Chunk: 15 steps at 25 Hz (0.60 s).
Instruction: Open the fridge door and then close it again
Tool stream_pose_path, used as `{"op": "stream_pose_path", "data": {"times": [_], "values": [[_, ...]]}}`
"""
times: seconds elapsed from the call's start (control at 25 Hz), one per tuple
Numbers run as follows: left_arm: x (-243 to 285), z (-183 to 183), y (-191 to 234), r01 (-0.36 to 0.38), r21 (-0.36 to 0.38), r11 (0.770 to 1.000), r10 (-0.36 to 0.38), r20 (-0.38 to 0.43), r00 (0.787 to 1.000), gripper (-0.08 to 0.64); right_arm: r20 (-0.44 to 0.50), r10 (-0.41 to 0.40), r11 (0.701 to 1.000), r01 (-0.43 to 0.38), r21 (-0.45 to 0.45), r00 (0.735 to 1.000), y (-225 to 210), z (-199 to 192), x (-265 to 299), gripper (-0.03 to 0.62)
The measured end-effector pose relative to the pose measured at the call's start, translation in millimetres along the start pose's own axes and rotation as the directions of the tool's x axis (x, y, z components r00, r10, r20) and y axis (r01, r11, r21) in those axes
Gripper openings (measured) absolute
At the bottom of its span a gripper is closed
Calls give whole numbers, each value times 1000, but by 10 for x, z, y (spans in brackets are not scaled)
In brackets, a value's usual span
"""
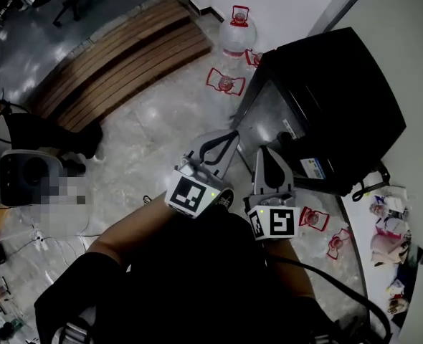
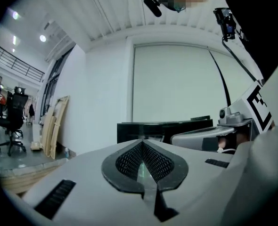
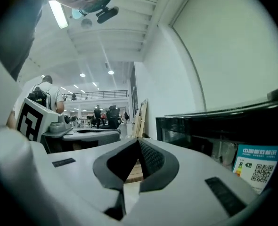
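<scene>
Fridge (image 1: 333, 92) is found at the far right, a low black cabinet set against the white wall. Its door is read as lying shut against the body, though the seam is hard to make out from so steep an angle. Such a scene is fitted equally by a door never swung out and by one already swung back.

The left gripper (image 1: 229, 139) and the right gripper (image 1: 266, 156) are held side by side on the near side of the cabinet, apart from it. In each, the jaws are seen pressed together with nothing between them.

Trouble could be caused in three ways:
- Closed tips could skid if pressed against the glossy front.
- The two grippers, carried so close together, could be knocked against each other.
- Water jugs (image 1: 226, 82) are stood on the floor just beside the cabinet (more are seen to its near right), and a swinging door or a lowered hand could be caught on them.

Only in the head view is the floor layout given, with the jugs, the wooden platform (image 1: 125, 63) and both grippers taken in at once. Only in the right gripper view is the see-through front shown level-on, with the code on its blue sticker (image 3: 259, 166) made out. Only in the left gripper view are that gripper's ribbed pads (image 2: 129, 161) shown meeting.
</scene>
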<state>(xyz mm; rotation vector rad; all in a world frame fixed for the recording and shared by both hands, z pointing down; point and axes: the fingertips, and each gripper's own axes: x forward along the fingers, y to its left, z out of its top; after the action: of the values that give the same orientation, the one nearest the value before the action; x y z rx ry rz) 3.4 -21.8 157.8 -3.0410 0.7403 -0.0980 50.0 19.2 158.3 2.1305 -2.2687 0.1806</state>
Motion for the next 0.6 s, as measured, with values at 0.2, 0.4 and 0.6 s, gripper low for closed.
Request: {"op": "stream_pose_path", "data": {"times": [0.2, 0.4, 0.6], "values": [[-204, 349, -148, -52, -48, 997, 52, -10, 999, 6, -1, -2, 1000, 2, 13, 1000, 90, 278, -152, 15], [-311, 450, -260, -52, -58, 997, 51, -14, 999, 8, 1, -1, 1000, 1, 11, 1000, 196, 413, -258, 15], [-299, 486, -165, -58, -57, 997, 57, -8, 998, 8, 1, -8, 1000, 8, 8, 1000, 194, 449, -191, 15]]}}
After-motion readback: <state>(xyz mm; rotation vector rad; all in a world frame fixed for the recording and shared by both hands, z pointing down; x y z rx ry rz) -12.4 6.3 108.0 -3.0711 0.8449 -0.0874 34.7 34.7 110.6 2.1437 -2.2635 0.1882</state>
